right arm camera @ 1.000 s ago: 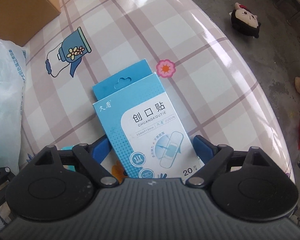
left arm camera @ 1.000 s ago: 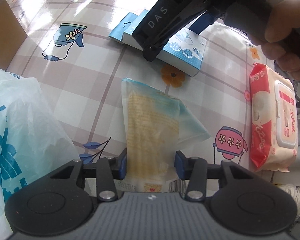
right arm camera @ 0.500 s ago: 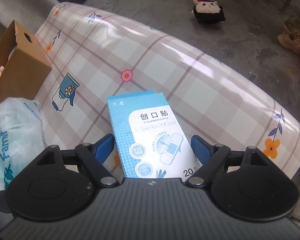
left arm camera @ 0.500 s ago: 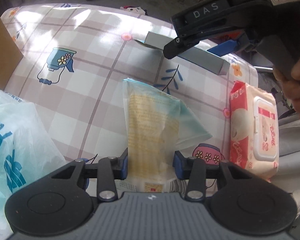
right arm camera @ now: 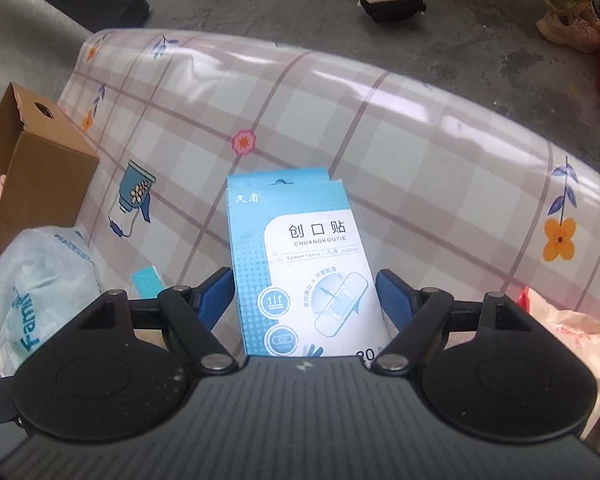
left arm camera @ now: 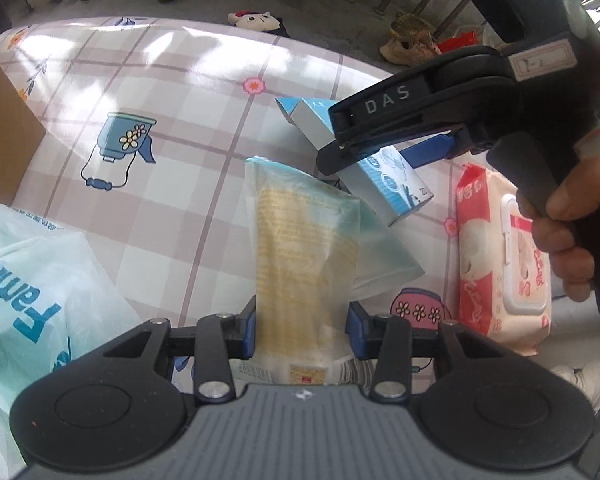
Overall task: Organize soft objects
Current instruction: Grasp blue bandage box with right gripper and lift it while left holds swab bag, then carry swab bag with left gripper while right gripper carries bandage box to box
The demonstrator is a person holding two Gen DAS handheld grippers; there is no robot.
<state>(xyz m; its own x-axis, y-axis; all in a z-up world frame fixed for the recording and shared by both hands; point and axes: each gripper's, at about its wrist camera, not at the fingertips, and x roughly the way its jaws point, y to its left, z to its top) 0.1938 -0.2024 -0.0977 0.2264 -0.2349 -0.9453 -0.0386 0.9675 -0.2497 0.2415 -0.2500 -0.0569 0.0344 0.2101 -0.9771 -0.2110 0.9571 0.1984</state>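
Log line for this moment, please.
left gripper: shut on pouch | right gripper: closing on plaster box, lifted

The left gripper (left arm camera: 302, 330) points steeply down, its two blue pads pressed against the sides of a yellow packet (left arm camera: 306, 252) that hangs between them. The right gripper (right arm camera: 305, 294) also points steeply down with its jaws set wide; they have just been closing on the blue plaster box (right arm camera: 304, 264) between them, and the blue pads sit at the box's long edges. In the left wrist view a hand (left arm camera: 568, 236) wraps its fingers round the right gripper's black handle, up and to the right of the left gripper.
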